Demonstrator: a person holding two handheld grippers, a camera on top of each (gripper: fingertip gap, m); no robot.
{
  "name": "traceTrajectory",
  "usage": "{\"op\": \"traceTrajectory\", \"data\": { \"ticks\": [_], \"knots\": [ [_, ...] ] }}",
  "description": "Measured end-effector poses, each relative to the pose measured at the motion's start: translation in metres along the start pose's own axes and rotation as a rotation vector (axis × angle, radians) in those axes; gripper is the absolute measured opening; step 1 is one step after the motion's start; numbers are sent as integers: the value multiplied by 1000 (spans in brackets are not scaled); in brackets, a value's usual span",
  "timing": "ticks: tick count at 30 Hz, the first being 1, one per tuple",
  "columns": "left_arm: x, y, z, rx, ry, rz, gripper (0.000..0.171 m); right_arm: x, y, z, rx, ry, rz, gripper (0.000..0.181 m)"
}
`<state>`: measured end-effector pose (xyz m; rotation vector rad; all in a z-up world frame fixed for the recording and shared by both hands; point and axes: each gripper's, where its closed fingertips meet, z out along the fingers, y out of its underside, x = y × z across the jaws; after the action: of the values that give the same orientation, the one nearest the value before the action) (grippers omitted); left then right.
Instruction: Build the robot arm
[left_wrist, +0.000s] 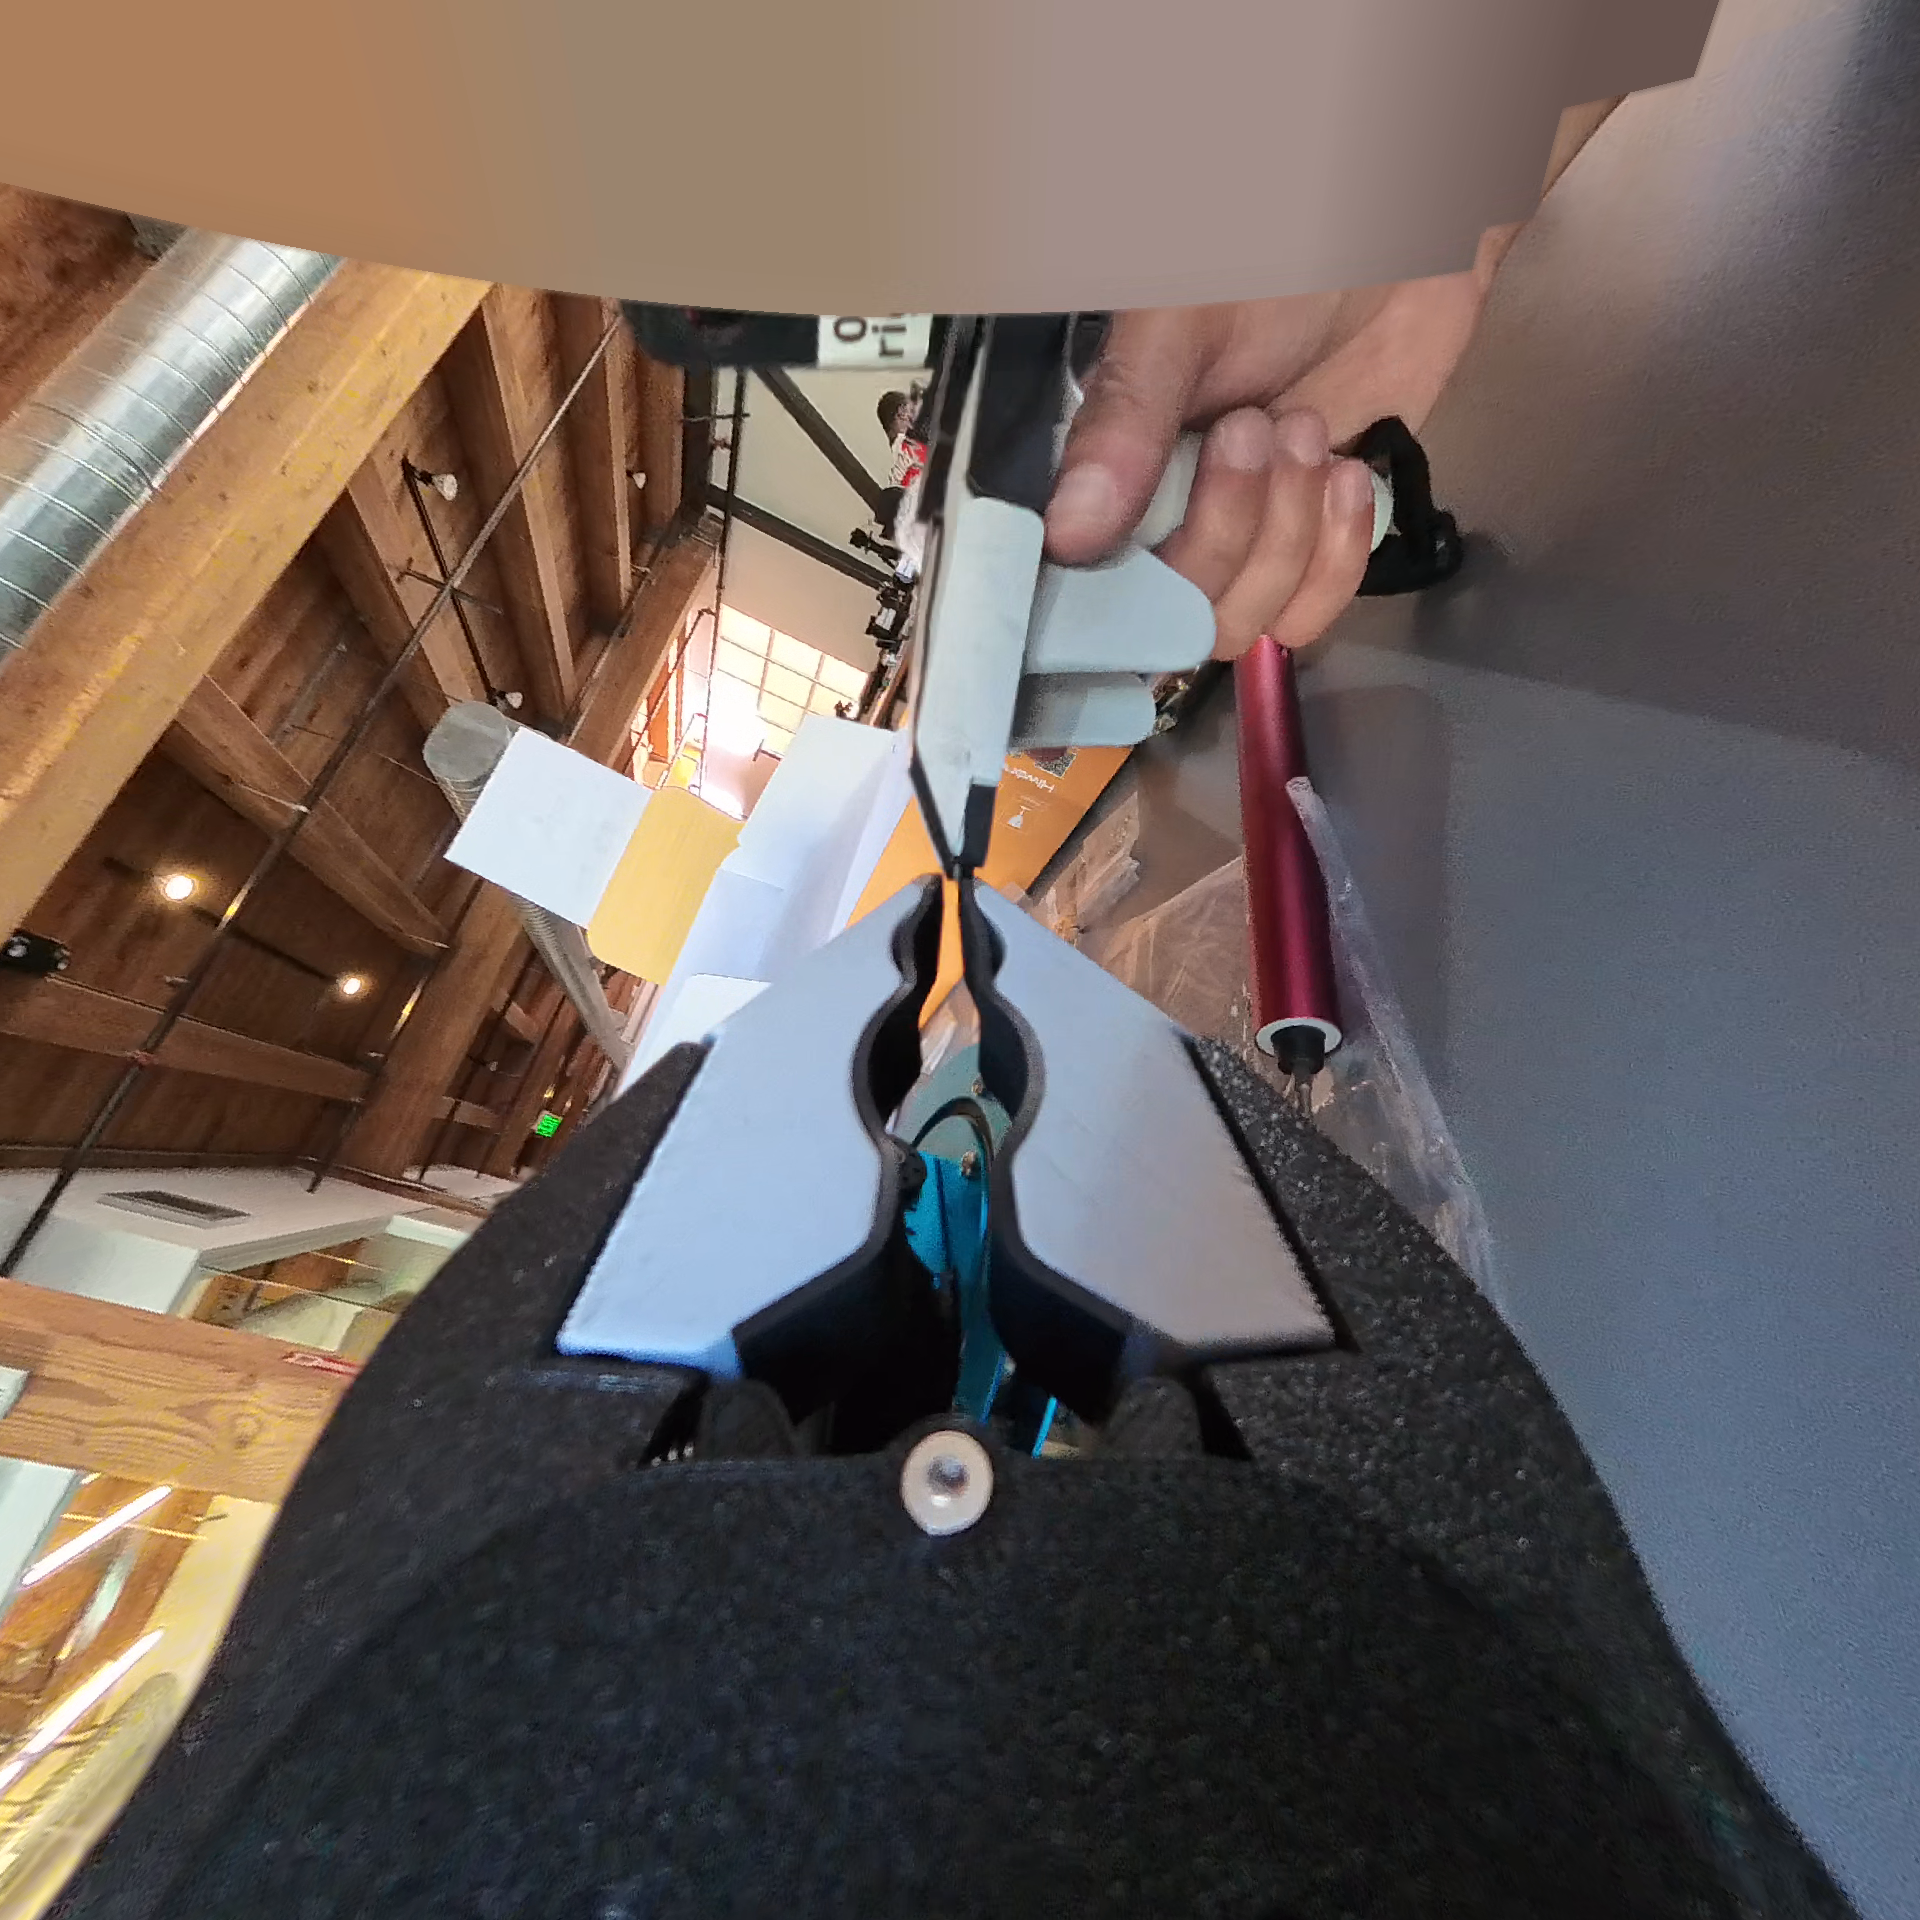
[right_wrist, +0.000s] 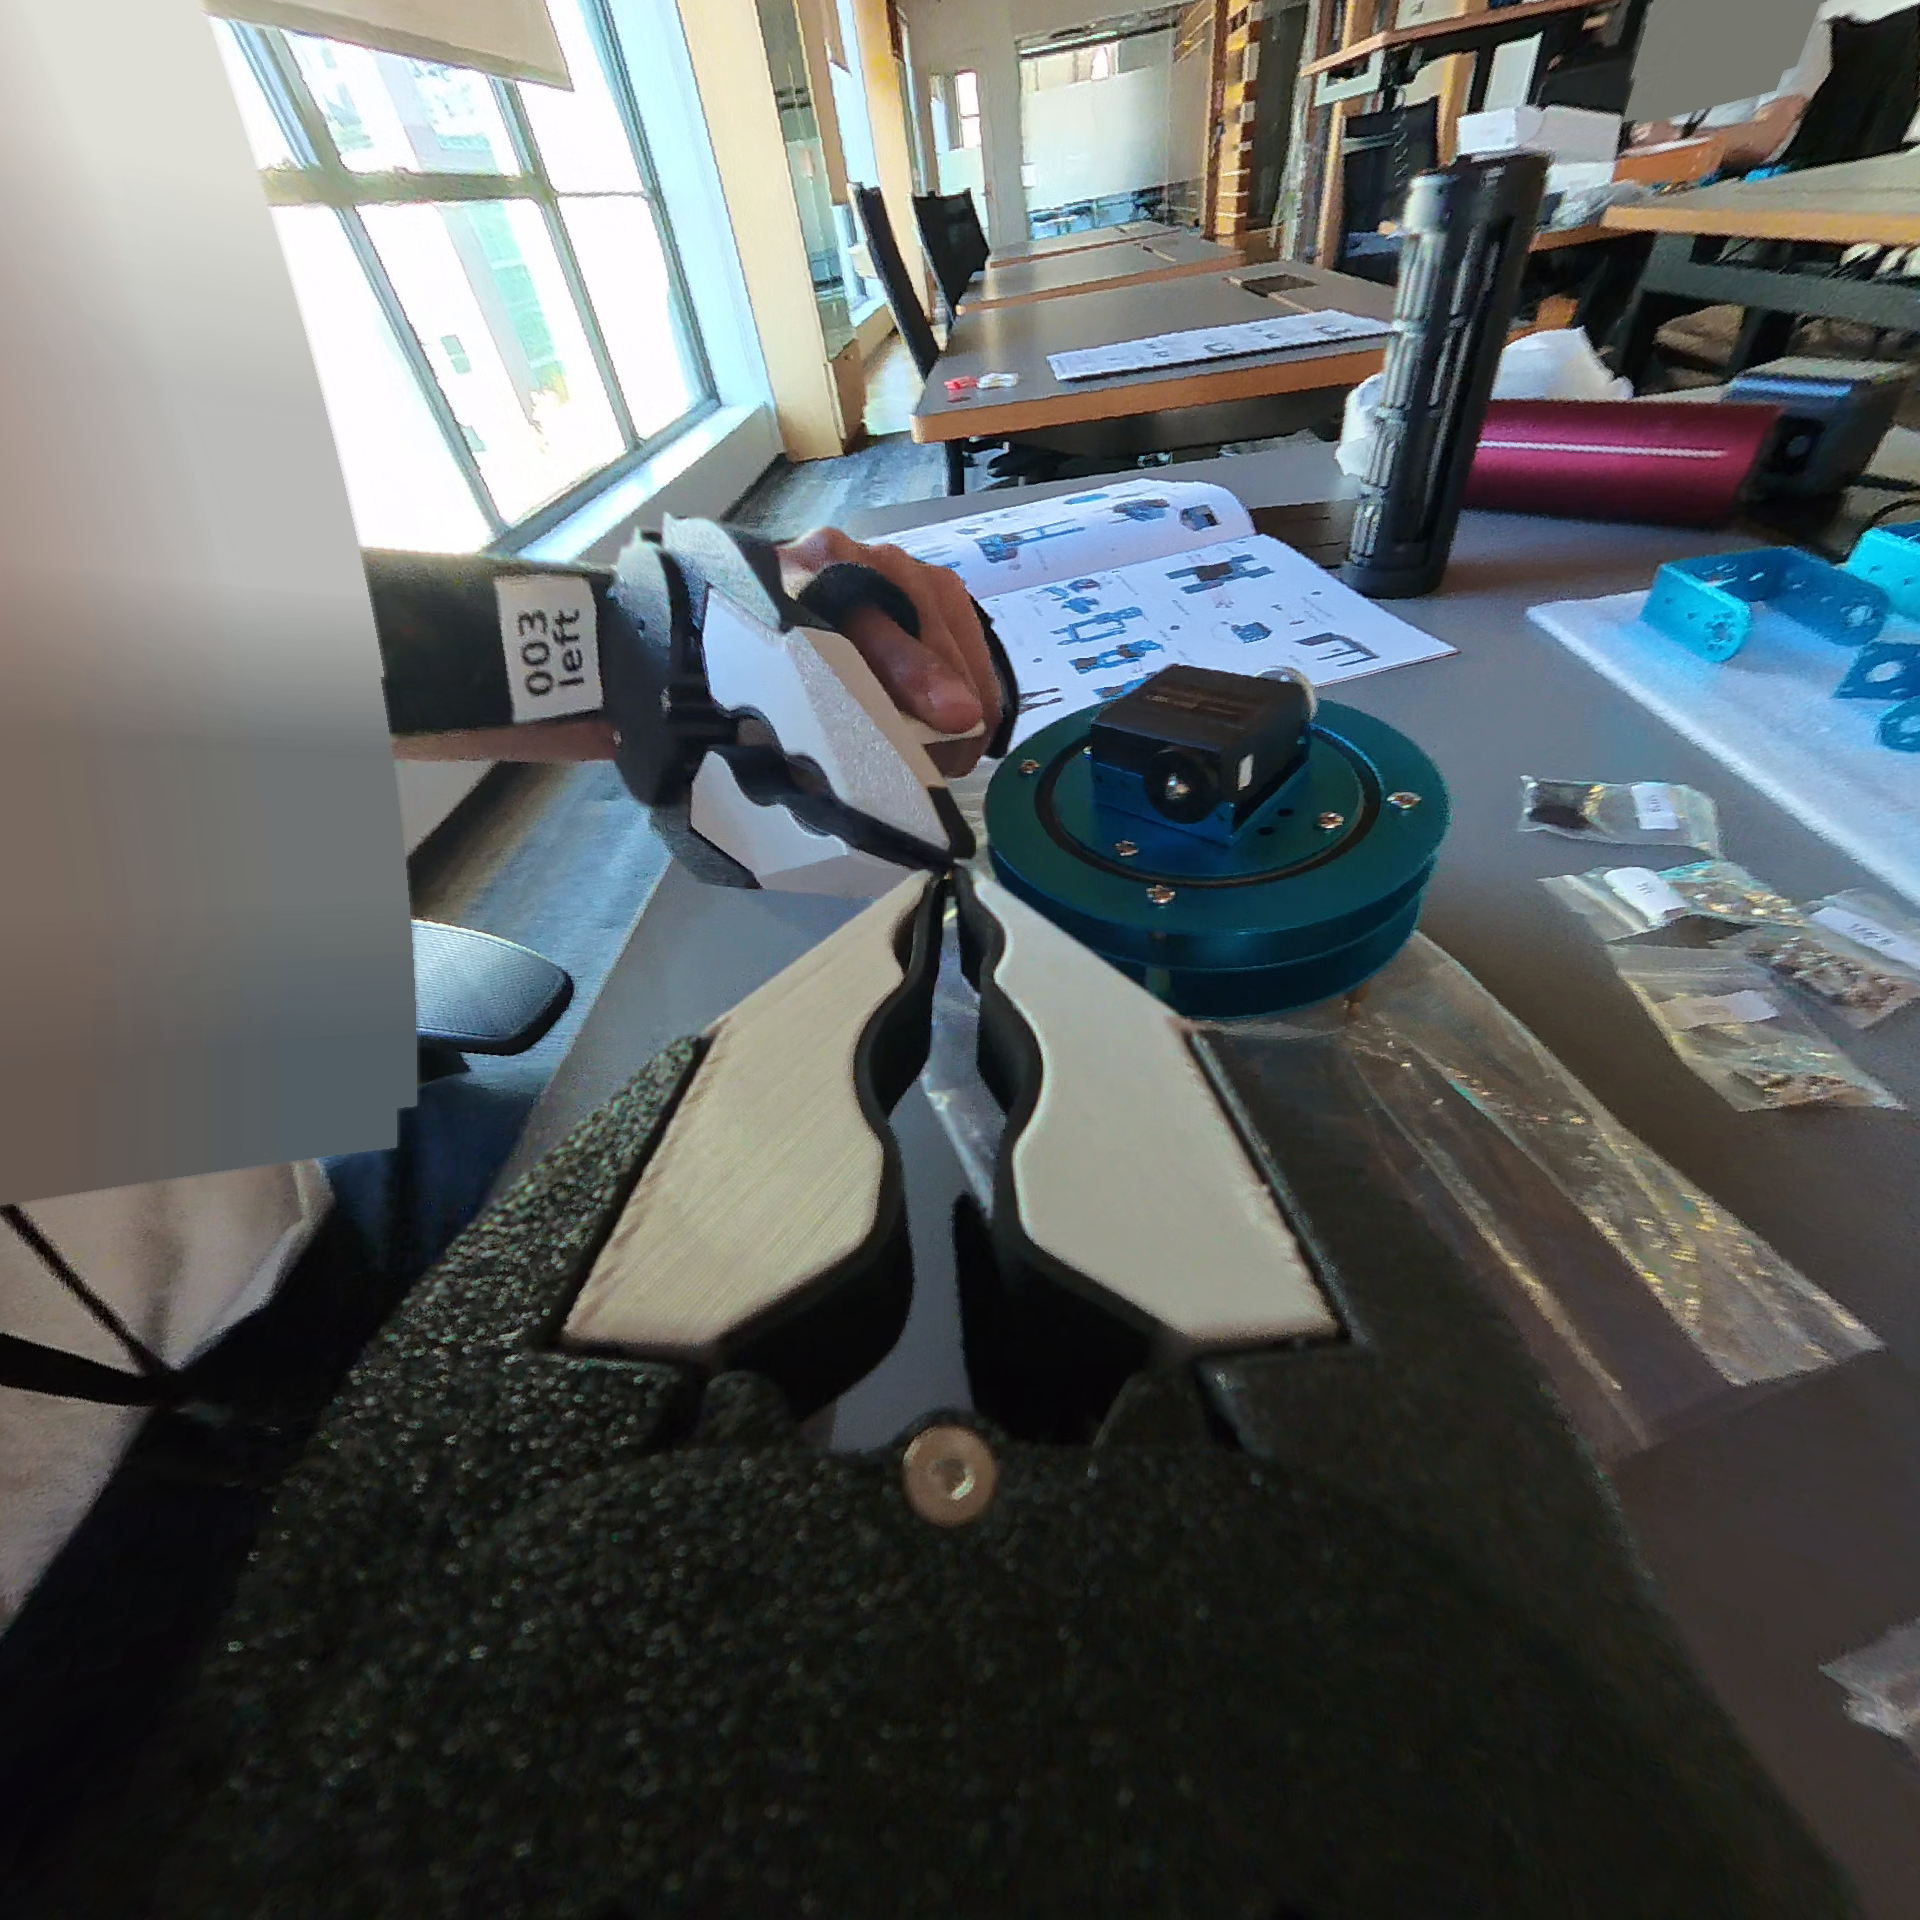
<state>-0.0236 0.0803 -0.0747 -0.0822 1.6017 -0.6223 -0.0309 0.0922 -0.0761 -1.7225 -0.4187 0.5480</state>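
Note:
My left gripper (left_wrist: 951, 885) is shut and tilted up toward the ceiling. My right gripper (right_wrist: 951, 881) is shut too. The two grippers meet tip to tip above the table's near left edge. The right one shows in the left wrist view (left_wrist: 961, 857), held by a hand (left_wrist: 1226, 488). The left one shows in the right wrist view (right_wrist: 948, 854). I see nothing between either pair of tips. Just behind them stands a round blue base (right_wrist: 1216, 894) with a black servo (right_wrist: 1195, 727) on top. A clear plastic bag (right_wrist: 1403, 1143) lies under the right gripper.
On the grey table (right_wrist: 1714, 1299) lie an open instruction booklet (right_wrist: 1143, 592), a black cylinder (right_wrist: 1444, 395), a red tube (right_wrist: 1621, 462), blue brackets (right_wrist: 1756, 613) on white foam, and small bags of hardware (right_wrist: 1745, 987). An office chair (right_wrist: 488, 987) stands at the left. My two grippers' fingertips are within a few centimetres of each other.

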Motion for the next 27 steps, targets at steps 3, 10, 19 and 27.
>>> {"op": "traceTrajectory", "data": {
  "ticks": [3, 10, 19, 27],
  "knots": [
    [-3, 5, -1, -8, 22, -39, 7, 7, 0, -2, -11, 76, -86, 1],
    [-38, 12, -11, 12, -2, -181, 9, 22, 4, -1, -123, 404, -564, 0],
    [-46, 75, -31, -104, 425, -781, 38, 32, -7, 5, -129, 582, -740, 0],
    [-45, 78, -38, -41, 505, -873, 47, 69, -7, 9, -183, 565, -979, 1]
  ]
}}
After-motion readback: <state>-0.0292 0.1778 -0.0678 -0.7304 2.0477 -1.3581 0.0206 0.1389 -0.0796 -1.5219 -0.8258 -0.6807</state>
